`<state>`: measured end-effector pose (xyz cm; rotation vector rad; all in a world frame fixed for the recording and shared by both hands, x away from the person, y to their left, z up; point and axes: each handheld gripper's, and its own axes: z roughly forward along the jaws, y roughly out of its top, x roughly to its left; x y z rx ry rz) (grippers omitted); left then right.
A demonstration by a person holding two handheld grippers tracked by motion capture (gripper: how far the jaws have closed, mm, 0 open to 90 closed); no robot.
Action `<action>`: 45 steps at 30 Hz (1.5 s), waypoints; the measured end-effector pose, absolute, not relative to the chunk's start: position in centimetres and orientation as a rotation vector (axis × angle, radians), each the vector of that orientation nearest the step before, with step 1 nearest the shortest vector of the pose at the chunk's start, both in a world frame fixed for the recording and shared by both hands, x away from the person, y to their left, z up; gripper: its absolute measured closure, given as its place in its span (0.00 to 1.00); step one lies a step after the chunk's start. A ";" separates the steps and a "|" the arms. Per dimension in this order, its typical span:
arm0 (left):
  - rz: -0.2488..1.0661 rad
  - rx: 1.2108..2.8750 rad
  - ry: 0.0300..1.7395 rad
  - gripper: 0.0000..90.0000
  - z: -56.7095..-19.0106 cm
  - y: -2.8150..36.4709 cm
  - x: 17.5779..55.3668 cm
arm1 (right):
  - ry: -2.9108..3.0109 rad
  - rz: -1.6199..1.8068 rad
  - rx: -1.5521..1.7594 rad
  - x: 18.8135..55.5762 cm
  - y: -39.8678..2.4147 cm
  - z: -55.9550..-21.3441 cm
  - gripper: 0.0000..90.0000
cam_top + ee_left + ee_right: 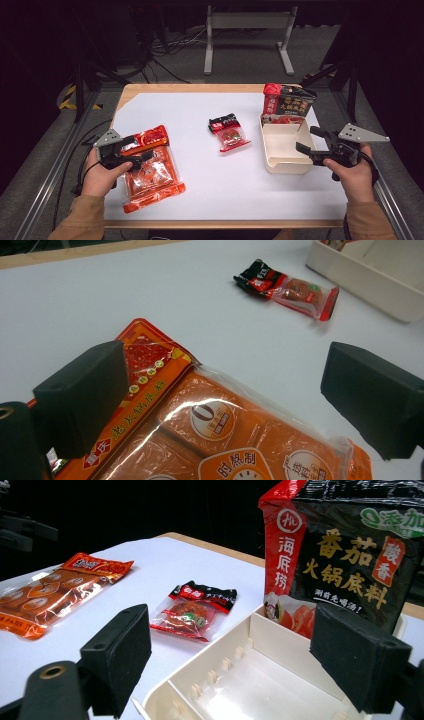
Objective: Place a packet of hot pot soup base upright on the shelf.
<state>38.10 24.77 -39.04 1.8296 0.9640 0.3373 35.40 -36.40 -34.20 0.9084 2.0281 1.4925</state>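
Glossy orange sachet pack (220, 435) lies flat, sealed.

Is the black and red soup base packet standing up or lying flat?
Standing. The black and red packet sits upright at the far end of the cream tray, its printed face vertical in the right gripper view, rising above the rim.

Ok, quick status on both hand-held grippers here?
Left hand-held gripper: open, over the orange packet, holding nothing.
Right hand-held gripper: open, over the cream tray, holding nothing.

A person in tan sleeves (80, 212) grips 2 black handheld grippers, left gripper (142, 154) and right gripper (309, 140), each topped by a grey 3-cornered plate and trailing black cable.
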 end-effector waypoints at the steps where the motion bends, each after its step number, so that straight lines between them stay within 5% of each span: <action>1: 0.320 1.818 0.960 0.09 -39.0 24.9 38.1 | 2.027 1.493 0.911 35.3 -36.4 -34.2 0.19; 12: 0.429 1.889 1.004 0.13 -38.4 26.3 38.1 | 2.082 1.536 0.853 34.6 -35.6 -34.9 0.18; 28: 0.523 1.769 1.165 0.17 -40.5 28.7 40.3 | 2.130 1.510 0.835 34.6 -34.7 -35.8 0.18; 45: 0.464 1.700 1.363 0.12 -44.0 31.7 42.5 | 2.148 1.497 0.828 34.8 -34.1 -36.2 0.18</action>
